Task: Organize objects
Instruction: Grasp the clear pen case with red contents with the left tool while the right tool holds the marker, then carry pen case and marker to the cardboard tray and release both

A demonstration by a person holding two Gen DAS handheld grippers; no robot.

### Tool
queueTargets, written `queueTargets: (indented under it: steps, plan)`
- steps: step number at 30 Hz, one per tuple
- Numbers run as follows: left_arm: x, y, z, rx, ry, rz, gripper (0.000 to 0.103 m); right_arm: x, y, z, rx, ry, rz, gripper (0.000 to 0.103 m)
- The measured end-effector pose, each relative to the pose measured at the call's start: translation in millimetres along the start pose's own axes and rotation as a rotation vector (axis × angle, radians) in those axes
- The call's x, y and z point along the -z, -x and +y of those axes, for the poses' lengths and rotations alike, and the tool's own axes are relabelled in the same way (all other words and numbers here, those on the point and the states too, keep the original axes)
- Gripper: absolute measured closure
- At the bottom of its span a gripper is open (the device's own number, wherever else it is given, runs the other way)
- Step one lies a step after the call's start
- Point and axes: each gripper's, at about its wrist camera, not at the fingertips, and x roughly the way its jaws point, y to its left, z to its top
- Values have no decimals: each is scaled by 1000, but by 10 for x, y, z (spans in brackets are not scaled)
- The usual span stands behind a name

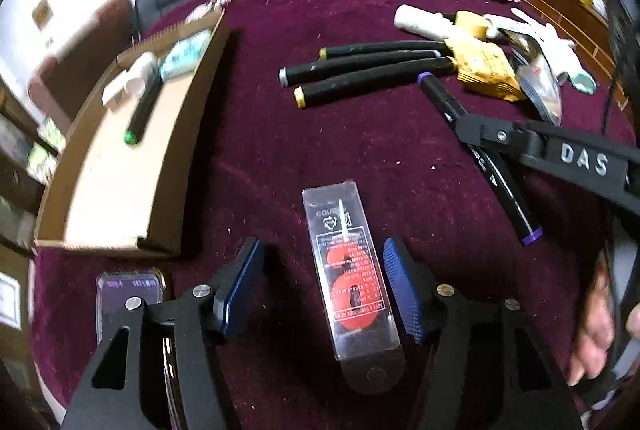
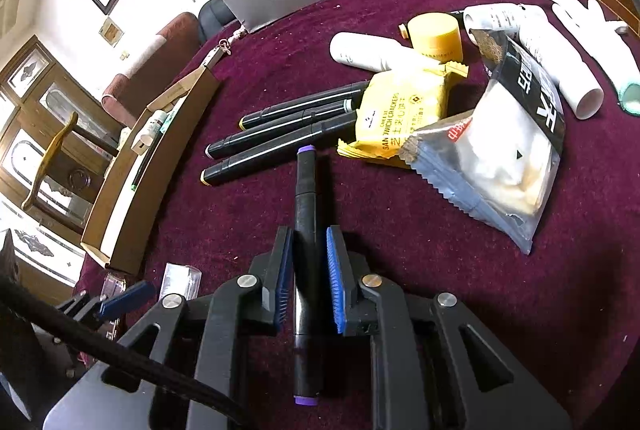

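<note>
A clear plastic case with a red number candle (image 1: 352, 270) lies on the maroon cloth (image 1: 260, 158) between the blue pads of my left gripper (image 1: 322, 286). That gripper is open: the right pad is close to the case and the left pad stands well off it. My right gripper (image 2: 308, 270) is shut on a black marker with purple caps (image 2: 306, 198), held lengthwise and low over the cloth. In the left wrist view, the right gripper (image 1: 466, 124) clamps the same marker (image 1: 508, 198). An open cardboard box (image 1: 120, 170) holds a green-capped marker (image 1: 140, 110) and small white bottles (image 1: 136, 74).
Three black markers (image 2: 288, 126) lie side by side mid-cloth. Behind them sit a yellow cracker packet (image 2: 396, 110), a silver snack bag (image 2: 512, 150), a white tube (image 2: 368, 50), a yellow jar (image 2: 436, 34) and a white glove (image 2: 592, 18). Another clear case (image 1: 128, 294) lies left of my left gripper.
</note>
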Motion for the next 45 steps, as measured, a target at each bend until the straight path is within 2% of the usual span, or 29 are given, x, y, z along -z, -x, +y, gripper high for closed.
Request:
queueTargets:
  steps: [1, 2, 4, 6, 9, 11, 12, 13, 15, 18, 23, 26, 28, 31, 33, 38, 45]
  plan:
    - [14, 7, -12, -7, -14, -11, 47, 4, -3, 18, 8, 9, -3, 87]
    - [23, 16, -28, 2, -34, -22, 58, 7, -4, 30, 14, 17, -5, 87]
    - [48, 35, -18, 109, -30, -19, 79, 20, -6, 66, 27, 35, -11, 85]
    - [57, 61, -15, 111, -34, -24, 80, 31, -16, 118, 55, 56, -15, 85]
    - [83, 114, 80, 202, 12, -21, 80, 36, -42, 217, 119, 103, -6, 85]
    - [90, 186, 143, 239, 38, -43, 80, 18, -68, 275, 160, 125, 12, 85]
    - [89, 229, 176, 255, 49, -54, 80, 7, -81, 300, 186, 140, 25, 90]
    - [83, 271, 213, 273, 57, -68, 80, -8, -95, 339, 221, 159, 43, 90]
    - [89, 372, 302, 301, 79, -96, 80, -14, -106, 367, 235, 168, 66, 91]
    - [90, 512, 497, 379, 129, -125, 80, -22, -53, 324, 183, 113, 89, 91]
    - [15, 740, 946, 450, 196, -202, 80, -63, 243, 328, 55, 25, 73, 90]
    - [-66, 835, 1343, 442, 259, -251, 80, -157, 402, 479, -26, -1, 52, 90]
    - [-140, 827, 1657, 395, 295, -271, 80, -256, 434, 635, -84, -17, 48, 90]
    - [-280, 676, 2092, 332, 350, -260, 80, -473, 344, 882, -175, -55, 62, 90]
    - [-375, 523, 2332, 294, 376, -241, 80, -579, 226, 1017, -205, -71, 75, 90]
    - [-635, 9, 2714, 211, 406, -173, 80, -768, -349, 1454, -215, -81, 143, 90]
    - [-769, -605, 2783, 223, 395, -51, 80, -802, -1186, 1835, -158, -74, 251, 90]
